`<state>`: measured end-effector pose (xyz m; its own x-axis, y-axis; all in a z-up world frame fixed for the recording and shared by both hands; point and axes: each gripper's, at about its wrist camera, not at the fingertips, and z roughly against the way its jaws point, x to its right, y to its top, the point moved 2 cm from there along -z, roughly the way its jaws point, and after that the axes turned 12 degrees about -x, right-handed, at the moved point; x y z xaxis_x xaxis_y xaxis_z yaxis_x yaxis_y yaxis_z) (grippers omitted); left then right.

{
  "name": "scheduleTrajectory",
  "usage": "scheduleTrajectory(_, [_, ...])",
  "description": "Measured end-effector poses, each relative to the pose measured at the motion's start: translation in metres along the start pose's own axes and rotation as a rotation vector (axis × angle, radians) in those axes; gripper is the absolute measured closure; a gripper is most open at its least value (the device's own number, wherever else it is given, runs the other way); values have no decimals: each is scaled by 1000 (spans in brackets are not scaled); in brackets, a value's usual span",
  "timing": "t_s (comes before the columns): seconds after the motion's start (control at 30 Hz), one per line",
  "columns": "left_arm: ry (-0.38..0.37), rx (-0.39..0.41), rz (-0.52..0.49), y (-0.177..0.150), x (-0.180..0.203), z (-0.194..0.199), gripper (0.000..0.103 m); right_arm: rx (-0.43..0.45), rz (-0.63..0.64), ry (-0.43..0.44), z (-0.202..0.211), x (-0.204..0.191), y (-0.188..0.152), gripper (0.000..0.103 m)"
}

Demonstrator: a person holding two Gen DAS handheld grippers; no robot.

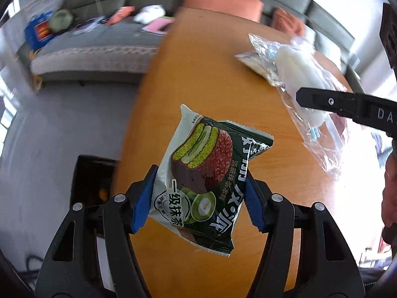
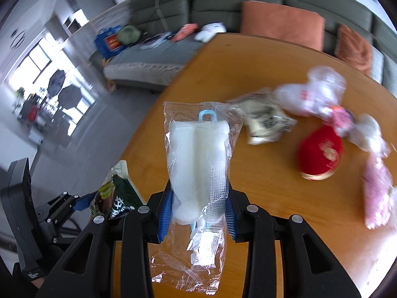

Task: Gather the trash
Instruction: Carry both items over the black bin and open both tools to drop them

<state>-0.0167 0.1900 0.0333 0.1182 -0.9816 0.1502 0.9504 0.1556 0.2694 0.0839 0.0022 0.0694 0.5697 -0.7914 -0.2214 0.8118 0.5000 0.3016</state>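
Observation:
My left gripper (image 1: 198,196) is shut on a green matcha pie wrapper (image 1: 203,173) and holds it above the wooden table (image 1: 206,74). My right gripper (image 2: 198,213) is shut on a clear plastic bag with a white pad inside (image 2: 198,164), held above the table (image 2: 248,74). The clear bag also shows in the left wrist view (image 1: 297,74), with the right gripper's finger (image 1: 335,104) in front of it. The left gripper with the green wrapper (image 2: 116,196) shows at the lower left of the right wrist view.
On the table lie a crumpled pale wrapper (image 2: 265,121), a red round packet (image 2: 320,154), white and pink plastic wrappers (image 2: 322,96) and a pink packet (image 2: 377,193). A grey sofa (image 1: 99,39) with orange cushions (image 1: 220,2) stands behind. A dark bin (image 1: 91,181) stands on the floor left of the table.

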Motion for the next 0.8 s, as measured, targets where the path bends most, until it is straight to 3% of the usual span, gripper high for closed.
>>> scheduleTrajectory(0.5, [114, 34, 333, -62, -155, 39, 41, -71, 287, 123, -56, -176, 43, 65])
scheduleTrajectory(0.8, [169, 30, 492, -92, -230, 48, 41, -147, 411, 151, -101, -257, 54, 65])
